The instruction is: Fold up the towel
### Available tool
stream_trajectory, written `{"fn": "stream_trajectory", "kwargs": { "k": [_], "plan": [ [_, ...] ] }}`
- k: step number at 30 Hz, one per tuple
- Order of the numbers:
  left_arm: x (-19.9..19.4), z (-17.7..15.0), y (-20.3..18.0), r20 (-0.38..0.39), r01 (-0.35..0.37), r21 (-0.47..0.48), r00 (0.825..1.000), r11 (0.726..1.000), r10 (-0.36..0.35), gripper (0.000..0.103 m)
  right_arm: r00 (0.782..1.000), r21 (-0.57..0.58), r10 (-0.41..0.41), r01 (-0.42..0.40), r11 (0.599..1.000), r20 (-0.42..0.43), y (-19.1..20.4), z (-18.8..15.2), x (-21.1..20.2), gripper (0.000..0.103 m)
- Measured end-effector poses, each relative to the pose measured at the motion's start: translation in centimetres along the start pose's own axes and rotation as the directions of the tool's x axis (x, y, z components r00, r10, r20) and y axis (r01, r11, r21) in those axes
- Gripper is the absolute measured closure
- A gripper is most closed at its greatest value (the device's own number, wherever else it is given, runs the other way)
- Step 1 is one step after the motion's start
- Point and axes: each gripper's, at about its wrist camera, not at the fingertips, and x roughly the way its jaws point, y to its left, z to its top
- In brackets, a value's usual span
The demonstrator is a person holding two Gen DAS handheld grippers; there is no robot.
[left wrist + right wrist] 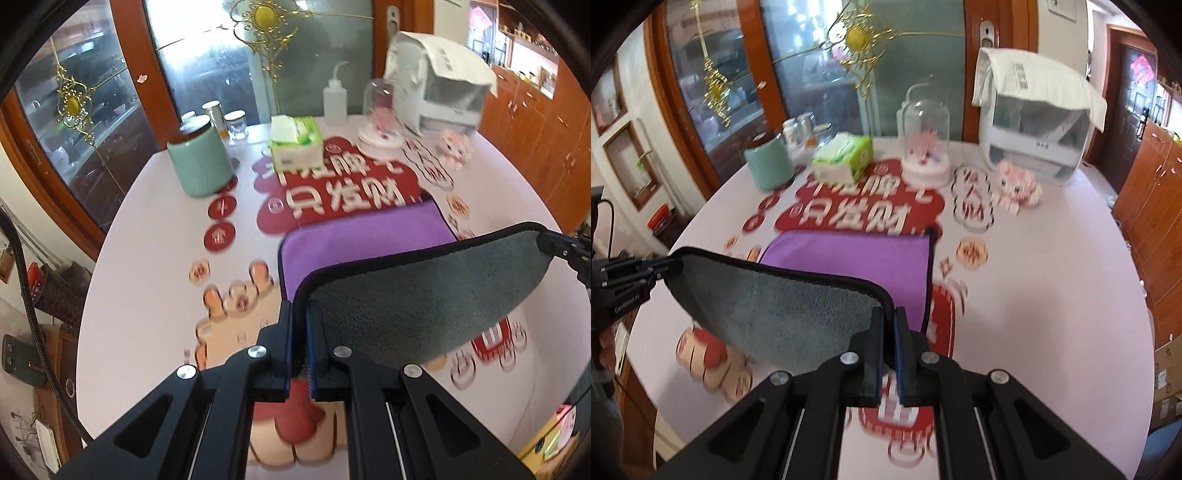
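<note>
Towel (413, 291) corners sit pinched in both grippers: the left gripper (300, 332) is clenched on the near left corner, the black-piped edge running up between its jaws, and the right gripper (886, 332) is clenched on the near right corner in the same way. In the left wrist view the right gripper shows at the far right edge, gripping its corner; in the right wrist view the left gripper (663, 267) shows at the left edge, doing likewise. Between the two, the near edge of the towel is lifted off the table (1052, 295) and stretched taut, its grey underside facing the cameras. The far part lies flat on the table with its purple face up, just short of the red patch with white characters printed on the tablecloth.

Beyond the towel, toward the back of the round table, stand a green jar (201, 162) at the left, a tissue pack (295, 142) near the middle, and a glass dome (926, 138) on a white base to its right. A squeeze bottle (335, 98) stands behind these. A white appliance (1034, 147) draped with a white cloth sits at the back right, with a pink toy (1019, 186) just in front of it. Small glass jars (235, 123) cluster behind the green jar. Both views are motion-blurred.
</note>
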Motion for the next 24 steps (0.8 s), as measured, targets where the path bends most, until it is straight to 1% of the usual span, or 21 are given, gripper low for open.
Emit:
{"fn": "stream_trajectory", "kwargs": {
  "k": [3,6,9,17,24],
  "plan": [
    [2.0,2.2,0.7,0.008,-0.005,-0.019,1.0,1.0,0.005,0.099,1.0,0.012,-0.027,0.027,1.0,0.013,-0.1,2.5,1.8,0.098],
    [4.4,4.2,1.3,0.008,-0.002,-0.038,1.0,0.999,0.002,0.099,0.998,0.026,-0.056,0.055,0.998,0.009,-0.3,4.6,4.3,0.098],
    [7.0,5.3,1.4,-0.005,0.001,-0.044,1.0,0.999,-0.001,0.099,0.997,0.05,-0.077,0.078,0.996,-0.007,-0.9,5.9,6.8,0.098],
    [13.8,6.2,1.0,-0.054,-0.014,-0.058,0.998,0.998,0.01,0.099,0.989,0.096,-0.119,0.127,0.987,-0.086,-2.3,6.8,13.6,0.098],
    [17.3,6.0,0.7,-0.088,-0.028,-0.067,0.996,0.997,0.022,0.098,0.984,0.095,-0.134,0.145,0.985,-0.119,-2.8,6.8,17.1,0.098]
  ]
}}
